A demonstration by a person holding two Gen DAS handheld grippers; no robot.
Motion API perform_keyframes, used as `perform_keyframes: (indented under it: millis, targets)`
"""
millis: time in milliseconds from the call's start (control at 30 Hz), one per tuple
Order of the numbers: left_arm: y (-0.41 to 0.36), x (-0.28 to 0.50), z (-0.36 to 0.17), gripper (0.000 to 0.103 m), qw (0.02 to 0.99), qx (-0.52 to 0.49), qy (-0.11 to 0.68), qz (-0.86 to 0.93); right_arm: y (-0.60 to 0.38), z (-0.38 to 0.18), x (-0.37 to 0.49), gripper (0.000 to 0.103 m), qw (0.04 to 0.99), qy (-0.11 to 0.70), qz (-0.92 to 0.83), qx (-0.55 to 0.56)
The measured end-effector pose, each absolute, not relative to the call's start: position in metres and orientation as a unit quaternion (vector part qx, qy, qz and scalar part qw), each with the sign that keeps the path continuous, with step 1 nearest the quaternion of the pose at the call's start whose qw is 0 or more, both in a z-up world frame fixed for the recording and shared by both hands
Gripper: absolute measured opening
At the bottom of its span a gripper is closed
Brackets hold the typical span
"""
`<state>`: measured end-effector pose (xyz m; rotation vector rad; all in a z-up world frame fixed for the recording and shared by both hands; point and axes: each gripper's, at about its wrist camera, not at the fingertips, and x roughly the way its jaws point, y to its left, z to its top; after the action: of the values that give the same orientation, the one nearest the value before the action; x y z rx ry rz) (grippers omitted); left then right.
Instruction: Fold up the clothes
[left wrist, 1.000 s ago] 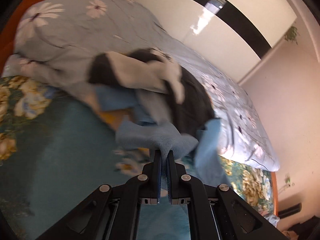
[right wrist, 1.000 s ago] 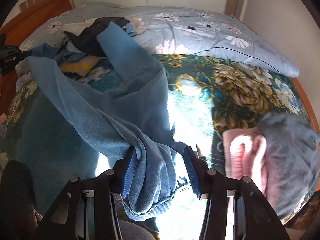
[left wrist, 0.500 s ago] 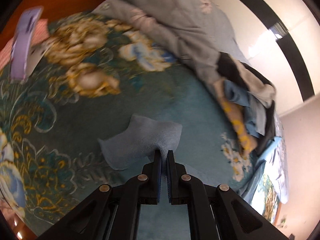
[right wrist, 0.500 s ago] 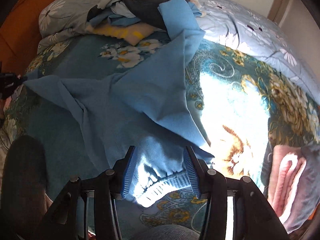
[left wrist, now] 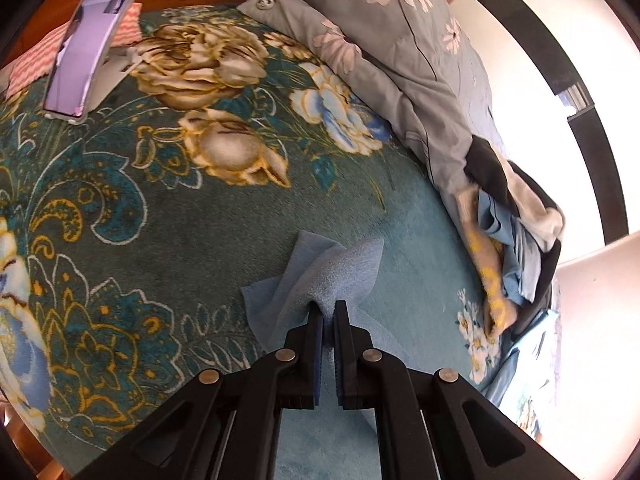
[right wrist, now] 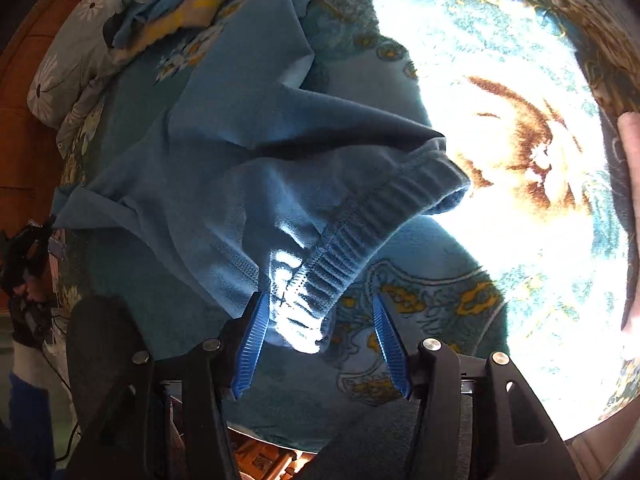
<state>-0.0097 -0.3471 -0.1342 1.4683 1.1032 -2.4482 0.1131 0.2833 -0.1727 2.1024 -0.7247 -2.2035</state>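
— Laying out, I'd say: the blue garment (right wrist: 248,152) is spread across the middle of the flowered bedspread (left wrist: 168,216), not yet folded.

— Who has hold of what?

— The left gripper (left wrist: 329,312) has its jaws all but closed, pinching a bunched corner of the blue cloth just above the bedspread. The right gripper (right wrist: 318,320) has its jaws opening; the ribbed elastic hem (right wrist: 360,240) lies between them, brushing the left-hand pad, but the pads no longer press it.

— So the right end is being let go?

— It looks that way. That end sits near the bed's near edge, in a bright patch of sun.

— And the rest of the laundry?

— A heap of unfolded clothes (left wrist: 516,232) lies at the far side against the grey daisy-print duvet (left wrist: 400,52). A phone (left wrist: 92,36) is propped near the far corner by the headboard.

— Next move?

— Probably set the left corner down too, pulling it taut so the cloth lies flat, then re-grip an edge for the first fold. The fabric is soft and still wrinkled around the middle, so smoothing matters before folding.
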Motion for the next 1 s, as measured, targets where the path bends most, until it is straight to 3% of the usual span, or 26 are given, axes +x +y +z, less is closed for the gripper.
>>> perform_keyframes:
  millis: [100, 167, 233, 433, 667, 1000]
  targets:
    - [-0.353, -0.007, -0.133, 0.005, 0.040, 0.475, 0.367, -0.799, 0.274, -0.175, 0.108, 0.053, 0.009, -0.246, -0.703, 0.668]
    - [-0.357, -0.004, -0.131, 0.005, 0.040, 0.471, 0.372, -0.799, 0.268, -0.175, 0.105, 0.034, 0.010, -0.255, -0.704, 0.663]
    - [-0.360, -0.002, -0.131, 0.005, 0.032, 0.466, 0.386, -0.796, 0.266, -0.169, 0.105, 0.025, 0.006, -0.255, -0.712, 0.654]
    - [-0.350, -0.002, -0.125, 0.005, -0.023, 0.462, 0.403, -0.790, 0.305, -0.122, 0.106, 0.014, -0.023, -0.276, -0.753, 0.597]
    - [-0.289, -0.007, -0.108, 0.005, -0.159, 0.474, 0.352, -0.791, 0.386, -0.050, 0.125, 0.012, -0.124, -0.258, -0.808, 0.515]
    - [-0.250, -0.009, -0.144, 0.014, -0.166, 0.593, 0.292, -0.732, 0.378, -0.132, 0.135, 0.012, -0.164, -0.210, -0.745, 0.611]
